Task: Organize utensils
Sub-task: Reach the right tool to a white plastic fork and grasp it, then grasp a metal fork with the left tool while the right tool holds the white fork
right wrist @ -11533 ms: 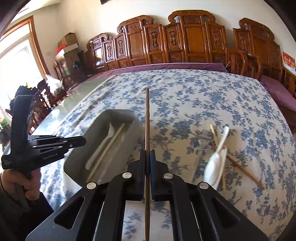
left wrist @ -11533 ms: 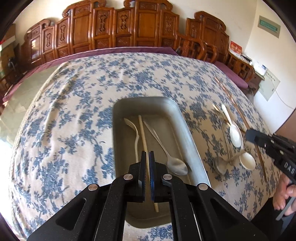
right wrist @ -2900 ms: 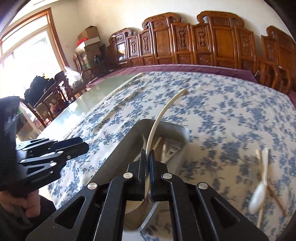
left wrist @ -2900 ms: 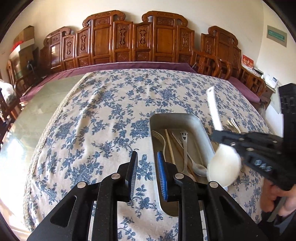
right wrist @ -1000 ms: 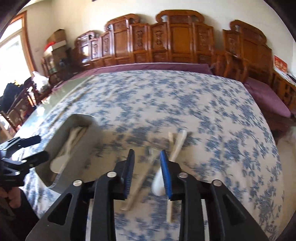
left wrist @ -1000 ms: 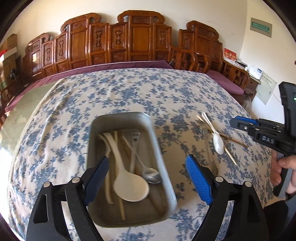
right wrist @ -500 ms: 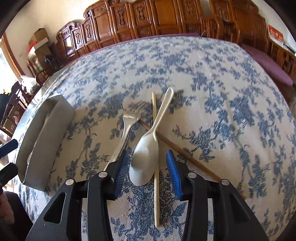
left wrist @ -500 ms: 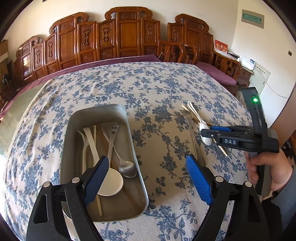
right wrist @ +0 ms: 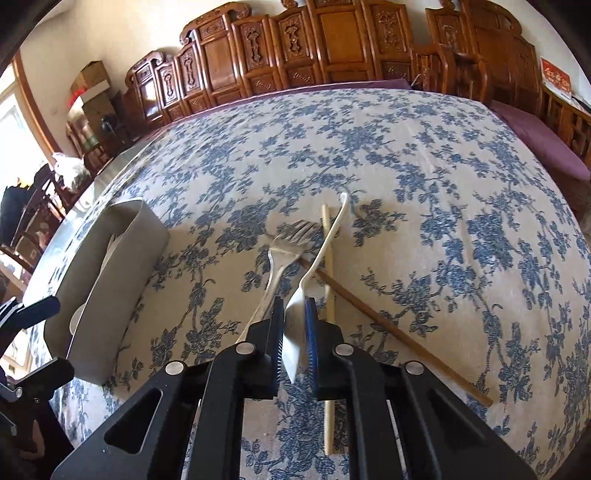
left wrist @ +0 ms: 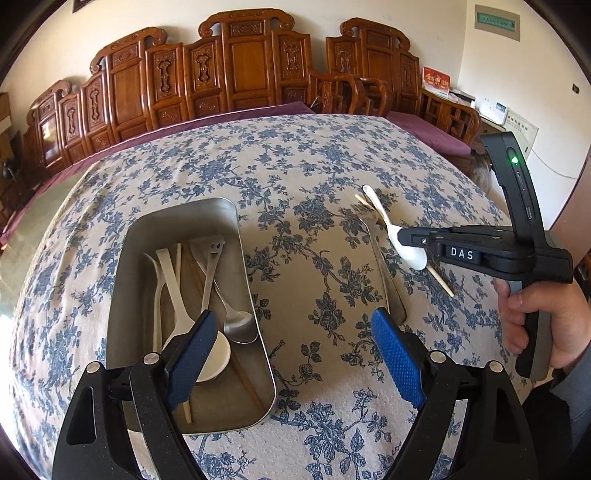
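Pinching the white spoon (right wrist: pixel 295 314) at frame centre in the right gripper (right wrist: pixel 293 332) for lifting to the tray (right wrist: pixel 122 273) at left, left gripper (left wrist: pixel 295 354) gaping wide.

The one thing I can read is "DAS" — white capital letters on a small black plate on the side of my right claw (left wrist: pixel 406 236), seen from my left wrist camera. A green plaque (left wrist: pixel 496 17) high on the far wall carries pale characters, too small to make out. A red card (left wrist: pixel 436 79) on the sideboard bears gold marks — I cannot read them. A white sheet (left wrist: pixel 521 127) on the wall at right shows lines of print, also illegible from here.
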`<state>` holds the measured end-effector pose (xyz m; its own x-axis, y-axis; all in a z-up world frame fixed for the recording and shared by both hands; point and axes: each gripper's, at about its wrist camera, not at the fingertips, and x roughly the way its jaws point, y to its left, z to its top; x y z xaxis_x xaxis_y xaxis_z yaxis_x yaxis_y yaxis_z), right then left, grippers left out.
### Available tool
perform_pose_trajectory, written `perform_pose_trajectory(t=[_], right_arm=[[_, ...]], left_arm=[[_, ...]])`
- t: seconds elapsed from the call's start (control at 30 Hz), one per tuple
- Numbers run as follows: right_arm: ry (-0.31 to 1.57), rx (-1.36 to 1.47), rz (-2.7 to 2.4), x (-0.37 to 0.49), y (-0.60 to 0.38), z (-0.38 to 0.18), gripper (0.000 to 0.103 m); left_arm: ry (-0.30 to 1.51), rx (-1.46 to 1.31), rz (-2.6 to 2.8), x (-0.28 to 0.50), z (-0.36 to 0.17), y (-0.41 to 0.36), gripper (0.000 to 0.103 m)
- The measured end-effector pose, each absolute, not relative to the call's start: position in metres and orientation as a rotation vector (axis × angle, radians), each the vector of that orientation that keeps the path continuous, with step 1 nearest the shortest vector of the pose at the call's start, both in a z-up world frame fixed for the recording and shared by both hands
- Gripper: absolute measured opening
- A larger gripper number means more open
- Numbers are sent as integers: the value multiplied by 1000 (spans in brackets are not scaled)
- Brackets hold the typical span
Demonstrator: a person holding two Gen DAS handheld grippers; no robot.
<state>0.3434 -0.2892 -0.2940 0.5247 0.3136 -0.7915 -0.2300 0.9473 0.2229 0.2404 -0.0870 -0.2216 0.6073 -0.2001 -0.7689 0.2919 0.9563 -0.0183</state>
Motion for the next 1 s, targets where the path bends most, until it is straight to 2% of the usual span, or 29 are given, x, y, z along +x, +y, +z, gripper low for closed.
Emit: perform_pose_trajectory(t=[0.13, 0.17, 0.47, 0.53, 0.7, 0.77, 0.9, 1.0], right_arm=[[997, 65, 319, 345, -284, -302, 12], [990, 66, 322, 345, -284, -300, 8], [871, 101, 341, 342, -303, -268, 8], [859, 110, 334, 342, -310, -264, 8], [867, 137, 299, 348, -331, -268, 8], [873, 147, 288, 349, -338, -272, 8], [878, 144, 283, 351, -343, -276, 8], [889, 152, 288, 353, -345, -279, 8]], left_arm=[[870, 119, -290, 238, -220, -91, 82], [869, 122, -291, 238, -220, -92, 81], [876, 160, -308, 246, -216, -111, 81], [880, 159, -323, 252, -217, -118, 79], [900, 180, -364, 274, -225, -146, 62], [911, 176, -377, 285, -230, -155, 59], [944, 170, -396, 309, -244, -173, 39], [970, 158, -405, 323, -255, -182, 32]])
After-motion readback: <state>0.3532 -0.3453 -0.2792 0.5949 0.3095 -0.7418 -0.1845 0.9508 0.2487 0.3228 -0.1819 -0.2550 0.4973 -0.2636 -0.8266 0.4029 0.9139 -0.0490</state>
